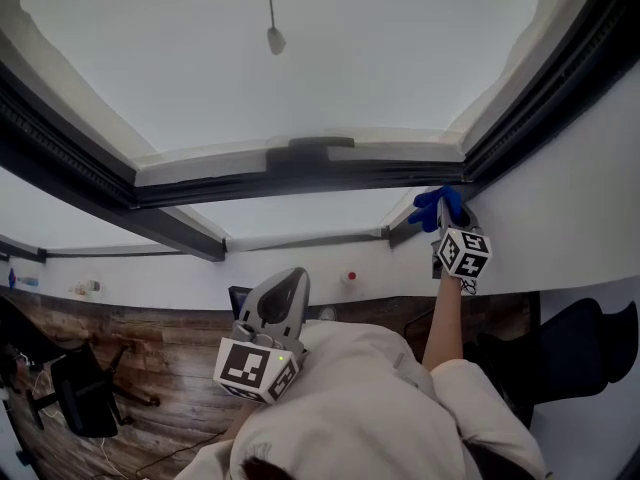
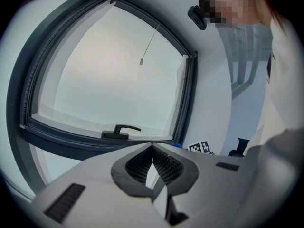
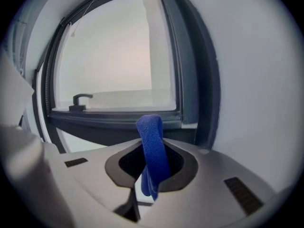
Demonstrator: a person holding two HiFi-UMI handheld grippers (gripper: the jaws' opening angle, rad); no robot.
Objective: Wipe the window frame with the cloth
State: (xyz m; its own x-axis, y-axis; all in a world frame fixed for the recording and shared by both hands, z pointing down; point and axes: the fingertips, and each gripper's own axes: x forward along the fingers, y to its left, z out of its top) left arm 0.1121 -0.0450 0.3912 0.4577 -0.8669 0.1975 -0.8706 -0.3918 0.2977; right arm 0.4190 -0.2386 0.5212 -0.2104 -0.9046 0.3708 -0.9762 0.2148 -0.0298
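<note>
**Tool state.** My right tool [image 3: 153, 161] is clamped on the blue cloth [image 3: 151, 144]. A folded strip of it stands up between the jaws and a short end hangs below them. My left tool [image 2: 153, 161] has its jaws drawn together with nothing between them. In the head view it sits low and close to my body, well apart from the work.

**Location of task item.** In the head view the cloth [image 1: 438, 209] is raised on the right tool [image 1: 447, 218] to the lower right corner of the window frame [image 1: 300, 173], where the dark bottom rail meets the right upright. The right gripper view shows the cloth tip against that rail. I cannot tell whether it is pressing on the rail or just short of it.

**Other items.** The window handle [image 3: 80, 100] sits on the bottom rail, well to the left of the cloth. A pull cord [image 1: 275, 38] hangs before the pane.

**Step in hand.** I judge this to be the start of a pass, with the cloth placed at the corner.

**Next move.** I would press the cloth firmly onto the rail and draw it along the frame towards the handle. The clamp must stay tight, because only a narrow strip is held. The left tool is not needed.
</note>
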